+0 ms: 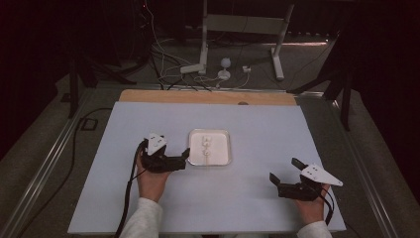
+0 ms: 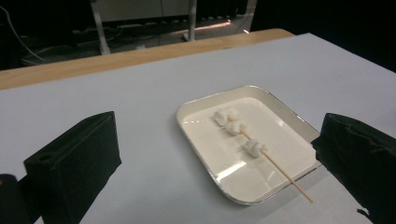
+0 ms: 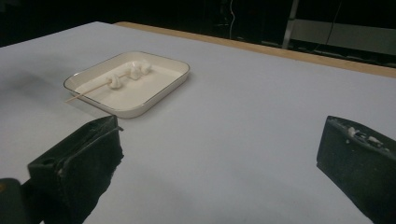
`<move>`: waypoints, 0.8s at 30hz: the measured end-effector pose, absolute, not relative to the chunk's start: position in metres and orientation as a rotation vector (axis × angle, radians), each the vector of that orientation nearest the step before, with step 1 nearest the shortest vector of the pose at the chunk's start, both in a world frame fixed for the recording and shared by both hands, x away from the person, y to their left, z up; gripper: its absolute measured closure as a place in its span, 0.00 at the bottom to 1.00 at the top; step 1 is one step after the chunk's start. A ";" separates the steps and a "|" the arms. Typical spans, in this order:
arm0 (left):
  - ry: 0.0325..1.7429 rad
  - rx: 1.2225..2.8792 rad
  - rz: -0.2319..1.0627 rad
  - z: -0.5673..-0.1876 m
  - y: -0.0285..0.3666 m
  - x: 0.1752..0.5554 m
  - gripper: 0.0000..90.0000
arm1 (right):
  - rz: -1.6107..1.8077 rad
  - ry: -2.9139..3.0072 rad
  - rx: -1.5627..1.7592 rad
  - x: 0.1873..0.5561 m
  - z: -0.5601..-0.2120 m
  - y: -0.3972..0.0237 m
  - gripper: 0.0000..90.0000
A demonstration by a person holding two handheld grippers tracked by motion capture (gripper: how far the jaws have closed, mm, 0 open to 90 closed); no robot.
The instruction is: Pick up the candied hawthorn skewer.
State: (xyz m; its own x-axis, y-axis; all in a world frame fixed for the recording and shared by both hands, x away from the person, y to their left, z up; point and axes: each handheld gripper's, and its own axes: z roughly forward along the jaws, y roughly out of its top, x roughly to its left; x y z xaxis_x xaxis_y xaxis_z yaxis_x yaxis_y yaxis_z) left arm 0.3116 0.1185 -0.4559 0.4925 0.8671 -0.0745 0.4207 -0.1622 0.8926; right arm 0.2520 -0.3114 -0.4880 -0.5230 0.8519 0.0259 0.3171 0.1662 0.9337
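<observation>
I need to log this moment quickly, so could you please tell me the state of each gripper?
Left gripper: open, holding nothing, beside the tray.
Right gripper: open, holding nothing, above the table.

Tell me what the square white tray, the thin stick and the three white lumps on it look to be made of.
Square white tray: probably glazed ceramic or enamel, since it is glossy with reflections and a thin metallic-looking rim. Thin pale stick: likely wood or bamboo, matte tan and straight. Three white lumps: soft, irregular, matte, perhaps marshmallow or dough; the look cannot settle which.
</observation>
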 end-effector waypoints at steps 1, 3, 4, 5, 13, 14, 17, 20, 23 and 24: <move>1.088 1.784 0.579 -0.457 0.115 0.313 0.00 | 1.349 1.931 1.102 0.252 -0.488 -0.311 0.00; 1.084 1.795 0.572 -0.460 0.108 0.316 0.00 | 1.349 1.930 1.101 0.252 -0.488 -0.311 0.00; 1.086 1.801 0.570 -0.461 0.105 0.317 0.00 | 1.349 1.930 1.101 0.252 -0.488 -0.311 0.00; 1.084 1.806 0.566 -0.462 0.102 0.319 0.00 | 1.350 1.931 1.101 0.252 -0.488 -0.311 0.00; 1.099 1.840 0.545 -0.473 0.086 0.329 0.00 | 1.350 1.931 1.101 0.252 -0.488 -0.311 0.00; 1.097 1.848 0.544 -0.474 0.084 0.330 0.00 | 1.350 1.931 1.101 0.252 -0.488 -0.311 0.00; 1.105 1.863 0.535 -0.478 0.079 0.333 0.00 | 1.349 1.932 1.102 0.252 -0.488 -0.311 0.00; 1.122 1.869 0.516 -0.482 0.075 0.336 0.00 | 1.348 1.932 1.103 0.252 -0.488 -0.312 0.00; 1.143 1.888 0.480 -0.486 0.071 0.339 0.02 | 1.352 1.929 1.103 0.253 -0.488 -0.312 0.00; 1.149 1.895 0.472 -0.487 0.070 0.340 0.02 | 1.352 1.930 1.102 0.252 -0.488 -0.312 0.00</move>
